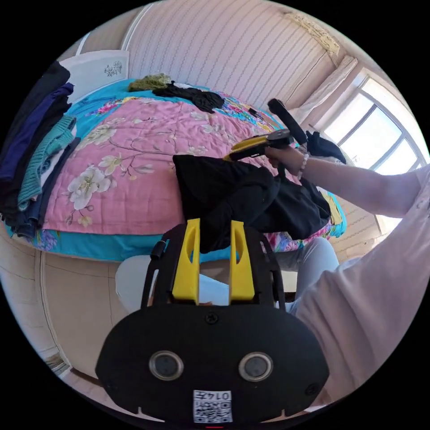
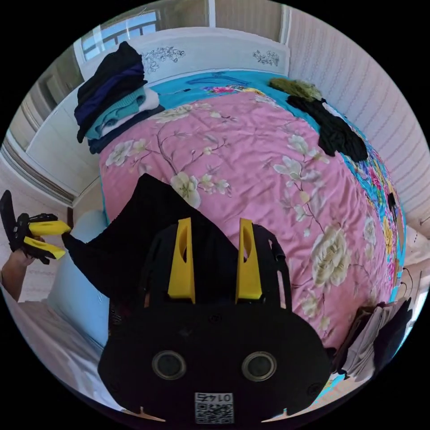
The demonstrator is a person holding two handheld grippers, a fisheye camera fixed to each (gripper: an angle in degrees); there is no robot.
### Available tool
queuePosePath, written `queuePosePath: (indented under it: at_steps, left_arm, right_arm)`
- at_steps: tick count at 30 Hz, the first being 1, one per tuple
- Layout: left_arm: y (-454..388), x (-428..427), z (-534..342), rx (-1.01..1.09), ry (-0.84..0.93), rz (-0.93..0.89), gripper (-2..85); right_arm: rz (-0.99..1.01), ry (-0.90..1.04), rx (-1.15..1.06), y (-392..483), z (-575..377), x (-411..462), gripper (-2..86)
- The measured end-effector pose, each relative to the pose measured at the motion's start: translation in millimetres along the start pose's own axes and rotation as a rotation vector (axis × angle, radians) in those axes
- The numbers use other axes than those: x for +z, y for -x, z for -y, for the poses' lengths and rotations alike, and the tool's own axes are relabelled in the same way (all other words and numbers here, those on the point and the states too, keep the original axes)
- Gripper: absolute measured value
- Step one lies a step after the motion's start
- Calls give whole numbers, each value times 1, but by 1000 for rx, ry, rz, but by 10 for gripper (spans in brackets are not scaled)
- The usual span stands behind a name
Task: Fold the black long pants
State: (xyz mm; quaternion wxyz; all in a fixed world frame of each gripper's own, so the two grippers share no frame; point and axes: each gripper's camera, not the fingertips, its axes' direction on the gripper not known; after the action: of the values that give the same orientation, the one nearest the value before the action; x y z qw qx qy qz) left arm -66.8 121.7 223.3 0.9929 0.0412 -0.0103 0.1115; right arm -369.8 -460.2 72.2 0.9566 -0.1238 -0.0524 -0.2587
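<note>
A small white sticker (image 1: 212, 406) is sitting low on the black body of the left gripper (image 1: 214, 233), carrying a square code and a few mirrored characters too garbled to make out. The right gripper (image 2: 214, 233) is bearing a like sticker (image 2: 214, 407).

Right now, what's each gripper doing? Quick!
Left gripper: jaws apart with the black pants between them; a grip cannot be told.
Right gripper: jaws apart over the pants; a grip cannot be told.
</note>
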Motion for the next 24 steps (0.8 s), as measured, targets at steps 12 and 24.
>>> queuePosePath:
  at_steps: [12, 24]
  left_arm:
    - [-76, -78, -43, 540, -274, -193, -6]
    - [-29, -233, -51, 496, -883, -98, -7]
  right_arm:
    - [176, -87, 124, -45, -64, -72, -2]
    - [123, -507, -74, -77, -20, -380, 4]
